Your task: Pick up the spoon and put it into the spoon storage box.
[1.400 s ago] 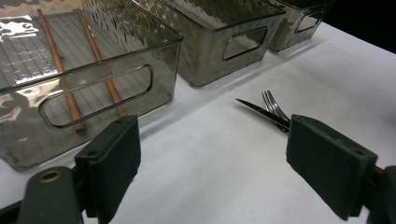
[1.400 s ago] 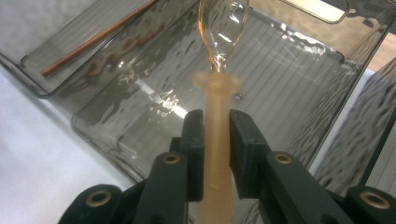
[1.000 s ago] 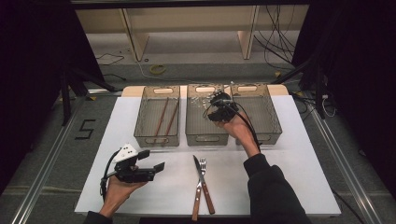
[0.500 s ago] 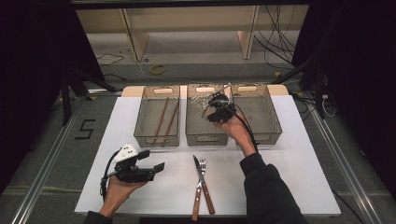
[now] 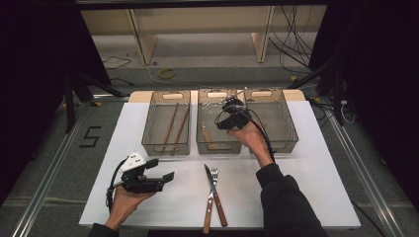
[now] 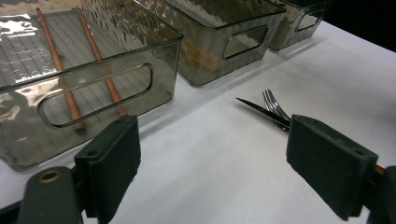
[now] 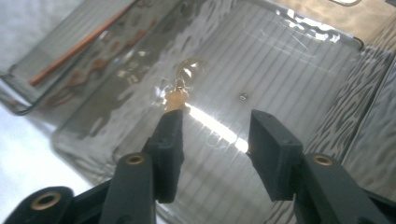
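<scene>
White table (image 5: 306, 168), three smoked bins at the back. Your right gripper (image 5: 225, 118) hovers over the middle bin (image 5: 217, 146); its jaws have just been opening, now spread with nothing between them. The spoon (image 5: 204, 132) lies in that bin, bowl lost in glare. Your left gripper (image 5: 160, 170) hasn't moved, jaws wide, empty. Knife (image 5: 211, 190) and fork (image 5: 216, 186) wait, handles partly hidden in the left gripper view.

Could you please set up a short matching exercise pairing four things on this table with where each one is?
Things:
1. chopsticks
2. spoon
3. knife and fork
4. right gripper

Places:
A. over the middle bin
B. in the left bin
C. lying in the middle bin
D. on the white mat, in front of the bins

Pairs: 1-B, 2-C, 3-D, 4-A
</scene>
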A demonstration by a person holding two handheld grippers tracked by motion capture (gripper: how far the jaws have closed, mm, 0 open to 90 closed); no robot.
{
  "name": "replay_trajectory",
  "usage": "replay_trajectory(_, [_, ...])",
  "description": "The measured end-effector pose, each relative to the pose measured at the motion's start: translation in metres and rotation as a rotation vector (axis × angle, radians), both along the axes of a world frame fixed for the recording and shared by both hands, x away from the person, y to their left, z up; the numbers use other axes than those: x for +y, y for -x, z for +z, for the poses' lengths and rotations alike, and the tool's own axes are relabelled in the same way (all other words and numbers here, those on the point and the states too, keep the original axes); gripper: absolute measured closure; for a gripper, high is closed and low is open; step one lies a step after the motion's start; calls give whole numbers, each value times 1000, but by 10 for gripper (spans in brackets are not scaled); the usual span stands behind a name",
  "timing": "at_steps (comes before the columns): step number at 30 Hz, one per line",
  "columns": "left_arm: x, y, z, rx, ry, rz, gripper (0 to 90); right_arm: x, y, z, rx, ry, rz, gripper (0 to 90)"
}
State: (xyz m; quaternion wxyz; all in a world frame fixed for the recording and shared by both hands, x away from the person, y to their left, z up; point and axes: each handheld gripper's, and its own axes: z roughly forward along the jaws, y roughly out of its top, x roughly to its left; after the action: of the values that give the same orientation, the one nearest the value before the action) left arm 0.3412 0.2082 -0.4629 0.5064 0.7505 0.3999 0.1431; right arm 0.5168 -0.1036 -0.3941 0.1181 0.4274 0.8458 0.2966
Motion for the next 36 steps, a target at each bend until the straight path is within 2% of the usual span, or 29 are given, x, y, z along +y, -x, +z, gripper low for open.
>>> replay_trajectory(9, [1, 0, 0, 2, -1, 3, 172, -2, 31, 13, -37, -37, 71, 440])
replay_trajectory(12, [1, 0, 0, 2, -3, 4, 172, -2, 45, 14, -52, -61, 102, 412])
replay_trajectory(17, [2, -1, 0, 3, -4, 8, 170, -2, 75, 12, -47, -96, 165, 383])
replay_trajectory(23, [1, -1, -1, 1, -8, 7, 169, -3, 105, 6, -30, -136, 237, 383])
replay_trajectory(28, [1, -1, -1, 0, -6, 8, 169, -1, 119, -3, -16, -125, 260, 377])
replay_trajectory(36, [1, -1, -1, 0, -1, 9, 169, 0, 137, -15, 7, -136, 293, 378])
